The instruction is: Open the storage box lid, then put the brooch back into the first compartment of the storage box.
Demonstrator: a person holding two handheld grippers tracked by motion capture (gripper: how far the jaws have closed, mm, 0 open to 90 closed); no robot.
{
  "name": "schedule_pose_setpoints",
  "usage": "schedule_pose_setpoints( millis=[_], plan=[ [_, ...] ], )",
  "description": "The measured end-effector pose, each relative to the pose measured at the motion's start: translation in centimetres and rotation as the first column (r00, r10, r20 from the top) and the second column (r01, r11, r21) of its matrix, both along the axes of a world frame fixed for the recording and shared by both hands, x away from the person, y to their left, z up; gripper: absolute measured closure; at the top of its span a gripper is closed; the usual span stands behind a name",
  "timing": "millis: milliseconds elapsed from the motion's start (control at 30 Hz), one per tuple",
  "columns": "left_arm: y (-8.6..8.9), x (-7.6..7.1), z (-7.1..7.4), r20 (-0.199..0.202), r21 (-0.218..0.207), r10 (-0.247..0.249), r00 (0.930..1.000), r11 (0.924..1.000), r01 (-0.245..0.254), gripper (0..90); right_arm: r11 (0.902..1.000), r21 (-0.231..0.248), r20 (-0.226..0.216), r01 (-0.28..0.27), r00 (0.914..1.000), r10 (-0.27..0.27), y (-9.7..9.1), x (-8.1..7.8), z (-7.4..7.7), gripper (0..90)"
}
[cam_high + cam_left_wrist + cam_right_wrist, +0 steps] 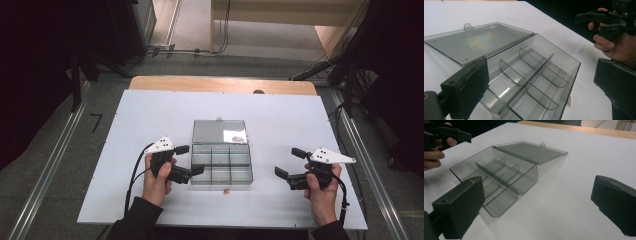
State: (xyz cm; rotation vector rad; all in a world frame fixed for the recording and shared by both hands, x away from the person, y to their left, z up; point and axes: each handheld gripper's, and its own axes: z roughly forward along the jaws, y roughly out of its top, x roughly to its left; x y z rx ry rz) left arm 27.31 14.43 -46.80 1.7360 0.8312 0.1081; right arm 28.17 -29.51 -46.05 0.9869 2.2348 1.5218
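Organizer box sits mid-table on the white board, clear lid flipped flat behind it, dividers visible. My left gripper is just beside the box's left wall, jaws spread and level, pointing right across it; nothing gripped. My right gripper hangs well apart on the right, pointing left toward the box, jaws wide, gripping nothing. Both forearms enter from the near edge. Small speck lies by the front wall.
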Motion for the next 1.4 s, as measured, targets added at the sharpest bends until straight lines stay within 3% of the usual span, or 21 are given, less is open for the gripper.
schedule_pose_setpoints(
  millis=[133,333,433,600,867,933,1033,1167,1400],
  plan=[
    [-0.1,-0.6,0.2,0.009,0.006,-0.012,0.9999,0.9999,0.012,0.1,0.9998,0.019,0.003,0.008,1.0000,-0.008,-1.0,-0.4,-0.1,0.0],
    [-0.6,-1.1,0.3,0.014,0.022,-0.027,0.9995,0.9994,0.026,0.1,0.9998,0.008,0.002,0.017,0.9998,-0.017,-2.1,-1.0,-0.2,0.0],
    [-1.1,-1.5,0.2,0.014,0.057,-0.031,0.9994,0.9979,0.030,0.2,0.9999,0.010,-0.012,0.008,0.9999,-0.008,-2.4,-1.1,-0.3,0.0],
    [-1.6,-2.3,0.5,0.022,0.063,-0.042,0.9989,0.9972,0.041,3.4,0.9998,0.020,-0.019,-0.008,0.9998,0.008,-3.0,-1.3,-0.3,0.0],
    [-2.3,-3.5,0.8,0.027,0.077,-0.062,0.9977,0.9952,0.060,7.4,0.9999,0.013,-0.013,0.009,0.9999,-0.009,-3.6,-2.0,-0.4,0.0],
    [-2.5,-3.8,0.7,0.027,0.084,-0.052,0.9983,0.9952,0.050,14.8,0.9999,0.010,-0.013,0.004,0.9999,-0.004,-3.7,-2.1,-0.5,0.0],
    [-2.8,-4.1,0.9,0.029,0.081,-0.071,0.9970,0.9944,0.069,16.3,1.0000,0.002,-0.013,0.000,0.9999,0.000,-3.8,-2.2,-0.5,0.0],
    [-3.5,-4.6,1.0,0.039,0.092,-0.077,0.9962,0.9930,0.074,25.6,1.0000,0.006,-0.017,0.001,0.9998,-0.001,-4.1,-2.3,-0.6,0.0],
    [-5.0,-4.9,0.5,0.024,0.125,-0.123,0.9922,0.9850,0.119,35.3,1.0000,0.006,-0.016,0.007,0.9998,-0.007,-4.4,-2.3,-0.7,0.0]
  ],
)
